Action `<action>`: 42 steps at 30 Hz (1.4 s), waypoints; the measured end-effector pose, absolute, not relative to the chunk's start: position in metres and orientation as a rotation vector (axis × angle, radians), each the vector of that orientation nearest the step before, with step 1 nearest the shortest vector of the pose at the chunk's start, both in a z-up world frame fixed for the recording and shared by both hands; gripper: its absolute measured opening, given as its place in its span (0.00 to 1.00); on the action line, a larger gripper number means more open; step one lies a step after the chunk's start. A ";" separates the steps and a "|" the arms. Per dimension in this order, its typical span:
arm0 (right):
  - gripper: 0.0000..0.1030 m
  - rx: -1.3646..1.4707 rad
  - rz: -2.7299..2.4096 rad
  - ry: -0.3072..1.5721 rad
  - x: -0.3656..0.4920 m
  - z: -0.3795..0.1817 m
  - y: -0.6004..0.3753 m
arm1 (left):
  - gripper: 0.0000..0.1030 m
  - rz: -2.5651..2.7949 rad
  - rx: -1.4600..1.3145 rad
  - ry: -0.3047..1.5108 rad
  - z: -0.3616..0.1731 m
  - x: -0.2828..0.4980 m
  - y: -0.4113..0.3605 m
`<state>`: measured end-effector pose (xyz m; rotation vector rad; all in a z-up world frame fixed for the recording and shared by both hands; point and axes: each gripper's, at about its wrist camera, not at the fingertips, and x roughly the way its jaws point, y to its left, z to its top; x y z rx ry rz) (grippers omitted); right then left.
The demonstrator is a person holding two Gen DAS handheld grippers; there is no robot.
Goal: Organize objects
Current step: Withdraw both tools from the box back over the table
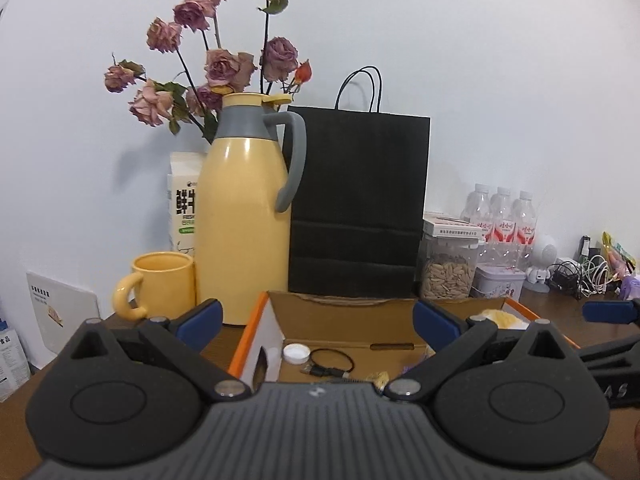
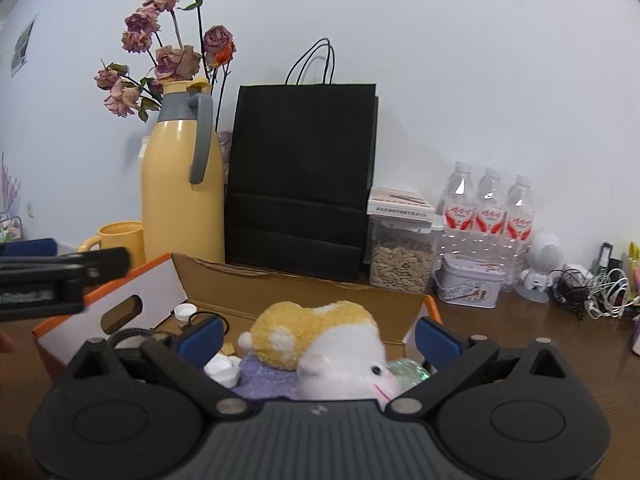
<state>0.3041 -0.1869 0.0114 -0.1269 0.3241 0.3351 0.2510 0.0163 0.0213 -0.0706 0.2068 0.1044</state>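
Both tongs hang spread wide and grasp nothing. Between the left tongs point(image 1: 318, 322) the cardboard box point(image 1: 256, 336) shows a white cap point(image 1: 296, 353) and a black cable point(image 1: 332, 364) on its floor. Only the right tongs point(image 2: 318, 340) look down on the plush toy point(image 2: 320, 344), lying in the box just ahead of them.

A brown wooden tabletop point(image 2: 520, 344) carries an open cardboard box point(image 2: 304, 284) near the front. Behind stand a yellow mug point(image 1: 162, 284), yellow jug point(image 1: 244, 216), black paper bag point(image 2: 300, 184), seed jar point(image 2: 400, 260), tin point(image 2: 470, 284), water bottles point(image 2: 488, 212) and tangled cables point(image 2: 592, 292) far right.
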 end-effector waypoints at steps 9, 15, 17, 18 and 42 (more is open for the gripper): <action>1.00 -0.137 0.308 0.308 0.255 -0.004 -0.211 | 1.00 0.100 -0.061 0.274 0.006 0.212 0.027; 1.00 -0.126 0.287 0.350 0.232 -0.017 -0.225 | 1.00 0.106 -0.053 0.354 -0.008 0.196 0.034; 1.00 -0.113 0.278 0.368 0.227 -0.022 -0.231 | 1.00 0.092 -0.048 0.389 -0.014 0.192 0.035; 1.00 -0.108 0.274 0.378 0.225 -0.023 -0.233 | 1.00 0.088 -0.046 0.405 -0.017 0.191 0.035; 0.96 -0.064 0.292 0.606 0.242 -0.052 -0.232 | 1.00 0.140 -0.045 0.540 -0.037 0.191 0.041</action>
